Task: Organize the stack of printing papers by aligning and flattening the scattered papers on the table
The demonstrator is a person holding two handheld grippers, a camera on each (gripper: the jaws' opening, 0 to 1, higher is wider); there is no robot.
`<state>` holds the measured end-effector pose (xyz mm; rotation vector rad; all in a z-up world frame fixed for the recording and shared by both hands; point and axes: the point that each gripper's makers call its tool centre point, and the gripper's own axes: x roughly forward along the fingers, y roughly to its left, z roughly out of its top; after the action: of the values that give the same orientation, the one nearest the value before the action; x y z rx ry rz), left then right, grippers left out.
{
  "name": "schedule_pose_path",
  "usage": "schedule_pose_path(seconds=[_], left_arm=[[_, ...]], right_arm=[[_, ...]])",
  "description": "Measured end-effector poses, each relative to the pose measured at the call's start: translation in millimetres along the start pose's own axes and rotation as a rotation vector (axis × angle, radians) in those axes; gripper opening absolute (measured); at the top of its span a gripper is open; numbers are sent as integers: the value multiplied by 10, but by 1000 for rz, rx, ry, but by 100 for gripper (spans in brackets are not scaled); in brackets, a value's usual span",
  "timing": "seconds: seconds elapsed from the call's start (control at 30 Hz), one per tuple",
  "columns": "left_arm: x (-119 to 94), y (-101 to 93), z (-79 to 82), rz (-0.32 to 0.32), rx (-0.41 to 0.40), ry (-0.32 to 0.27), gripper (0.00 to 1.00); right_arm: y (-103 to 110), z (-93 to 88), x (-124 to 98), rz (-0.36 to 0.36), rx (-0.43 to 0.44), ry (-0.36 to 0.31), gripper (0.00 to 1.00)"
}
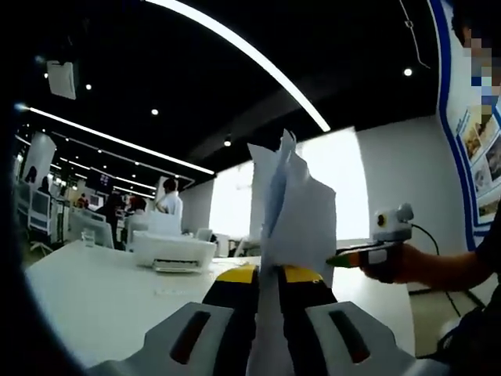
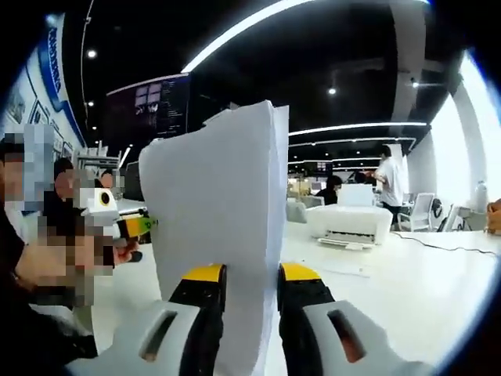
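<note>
A: White sheets fill the middle of both views. In the left gripper view the stack of papers (image 1: 291,227) stands on edge between the yellow-tipped jaws of the left gripper (image 1: 269,276), which are pressed in on it. The sheet tops fan apart, uneven and ragged.

B: And the right gripper (image 2: 252,274)?

A: In the right gripper view it is clamped on the same stack of papers (image 2: 215,235), one jaw on each face. From that side the sheets look flatter, with a torn-looking top edge at the left. The stack is lifted above the white table (image 1: 94,298).

B: What surrounds it?

A: A white printer (image 1: 174,252) sits on the table beyond the left jaw in the left gripper view; in the right gripper view the printer (image 2: 348,223) lies to the right of the sheets, with a dark cable (image 2: 446,247) trailing across the table (image 2: 407,290) near it.

B: Anything blocking the sight?

A: The paper itself hides whatever is straight ahead in each view. The right gripper (image 1: 368,254) pokes out from behind the sheets in the left gripper view, held by a hand (image 1: 395,262); its tips are hidden there. People stand far back by desks and chairs, and long ceiling lights (image 1: 250,55) run overhead.
</note>
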<state>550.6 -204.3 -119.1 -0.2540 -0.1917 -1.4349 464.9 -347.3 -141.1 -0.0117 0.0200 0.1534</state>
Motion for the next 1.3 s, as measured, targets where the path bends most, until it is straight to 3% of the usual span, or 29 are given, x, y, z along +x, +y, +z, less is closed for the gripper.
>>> schedule_pose_path(seconds=[0.17, 0.27, 0.47, 0.57, 0.67, 0.77, 0.97, 1.1, 1.17, 1.3], left_arm=[[9, -13, -12, -10, -2, 0, 9], [8, -51, -17, -18, -8, -2, 7], [37, -80, -1, -9, -30, 15, 6], [44, -15, 49, 24, -102, 42, 6], [56, -72, 95, 13, -170, 57, 6], [130, -52, 36, 9, -236, 115, 6], [166, -16, -35, -5, -360, 168, 6], [193, 12, -127, -17, -434, 222, 6], [220, 33, -175, -9, -466, 255, 6], [270, 33, -197, -5, -446, 275, 6]], right_arm=[[-22, -63, -18, 14, -6, 12, 15], [15, -50, -43, 32, 8, 2, 2], [96, 19, -53, 72, 27, 5, 0], [109, 96, -82, 85, 37, 18, 0], [103, 162, -105, 90, 51, 37, 0], [120, 154, -125, 103, 107, 102, 0], [157, 143, -168, 144, 183, 126, 0], [122, 38, -158, 161, 308, 154, 0], [150, -9, -146, 203, 379, 167, 0], [176, -21, -128, 257, 453, 144, 0]])
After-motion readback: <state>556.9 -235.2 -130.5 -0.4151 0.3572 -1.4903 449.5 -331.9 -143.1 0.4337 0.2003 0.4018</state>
